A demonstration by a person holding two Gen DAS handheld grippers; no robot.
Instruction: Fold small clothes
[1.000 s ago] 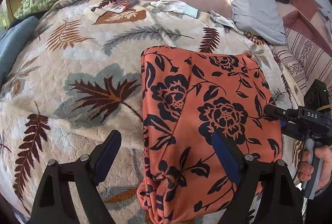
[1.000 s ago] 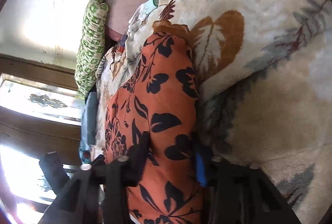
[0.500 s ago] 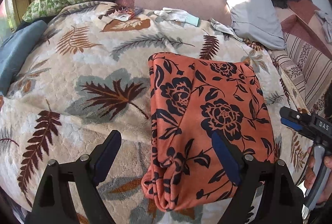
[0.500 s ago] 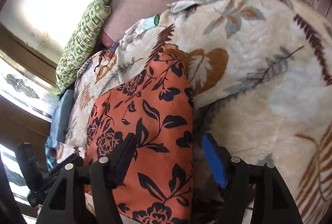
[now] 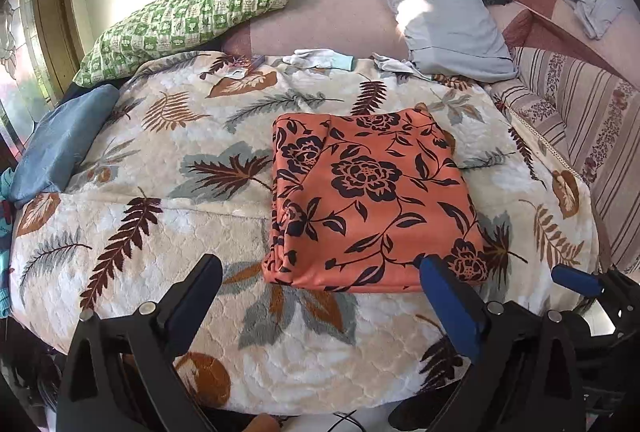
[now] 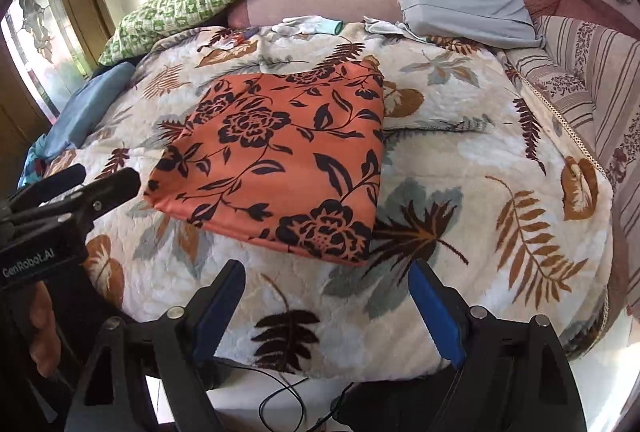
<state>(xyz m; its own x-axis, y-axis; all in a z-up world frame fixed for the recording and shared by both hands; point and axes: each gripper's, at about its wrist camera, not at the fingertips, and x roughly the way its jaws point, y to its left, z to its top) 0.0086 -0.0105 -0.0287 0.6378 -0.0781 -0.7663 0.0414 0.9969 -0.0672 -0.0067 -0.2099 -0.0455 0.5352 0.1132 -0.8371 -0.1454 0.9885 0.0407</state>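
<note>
Standing at the foot of the bed, I see the left gripper [image 5: 320,288] nearest to me with its jaws spread wide and nothing between them. The right gripper [image 6: 326,296] is beside it, also wide apart and holding nothing. Both are above the near edge of the leaf-print blanket [image 5: 140,168], apart from the cloth. Just ahead of the left gripper's fingers [image 5: 452,308] lies the orange floral garment [image 5: 368,200], folded into a flat, almost square packet on the blanket. Seen from the right gripper it lies ahead and a little to the left. Further behind the garment, near the blanket's far edge, is a small white and teal cloth [image 5: 320,58]. Beyond this lean a green checked pillow [image 5: 188,16] on the far left and a grey pillow [image 5: 444,16] on the far right.
</note>
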